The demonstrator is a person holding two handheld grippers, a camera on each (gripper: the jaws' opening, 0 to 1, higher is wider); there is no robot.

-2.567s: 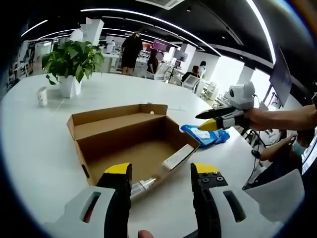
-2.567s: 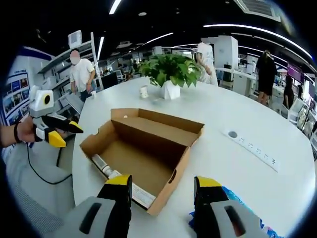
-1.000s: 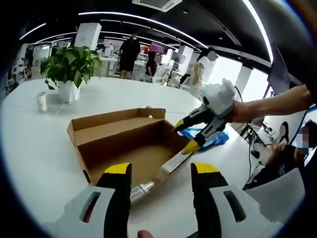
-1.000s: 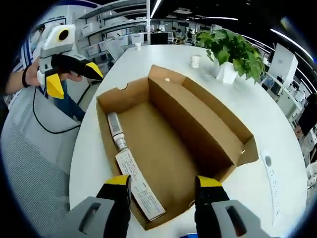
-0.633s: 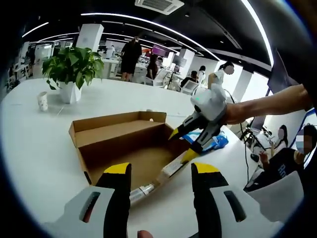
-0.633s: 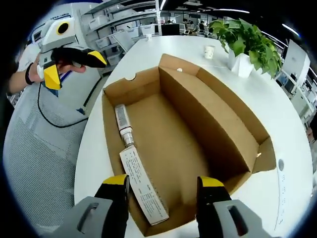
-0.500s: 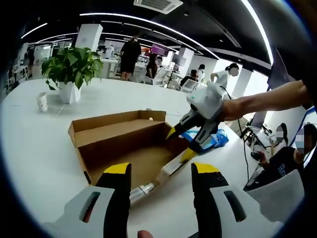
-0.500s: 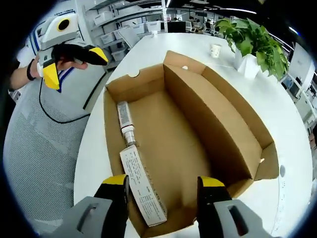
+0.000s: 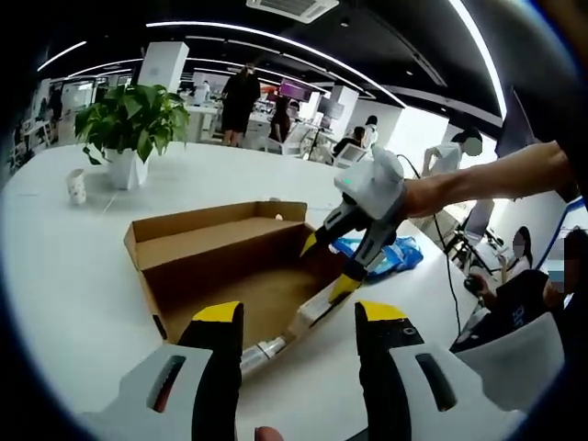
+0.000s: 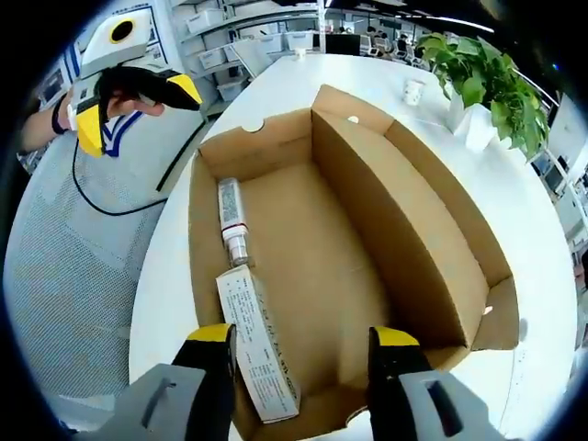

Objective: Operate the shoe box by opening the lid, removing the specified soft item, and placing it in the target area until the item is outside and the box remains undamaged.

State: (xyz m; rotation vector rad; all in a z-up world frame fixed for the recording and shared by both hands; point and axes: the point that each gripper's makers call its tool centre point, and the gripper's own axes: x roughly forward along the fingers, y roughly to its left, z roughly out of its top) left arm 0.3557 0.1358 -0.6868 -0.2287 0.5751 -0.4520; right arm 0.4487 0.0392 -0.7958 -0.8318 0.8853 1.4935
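The setting is an open-plan office. A wide white table [image 9: 55, 248] extends ahead of the left gripper's camera. A potted plant [image 9: 129, 119] in a white pot stands at the far left of that view, with a small white cup [image 9: 77, 184] just to its left. Beyond the table, white columns [image 9: 165, 66] and desks stand under a dark ceiling [image 9: 386, 55] with long curved light strips [image 9: 276, 37] and a vent [image 9: 292, 7]. People [image 9: 241, 96] stand in the distance. Bright windows [image 9: 424, 129] lie ahead to the right. In the right gripper view, shelving [image 10: 239, 37] with bins lines the far side.
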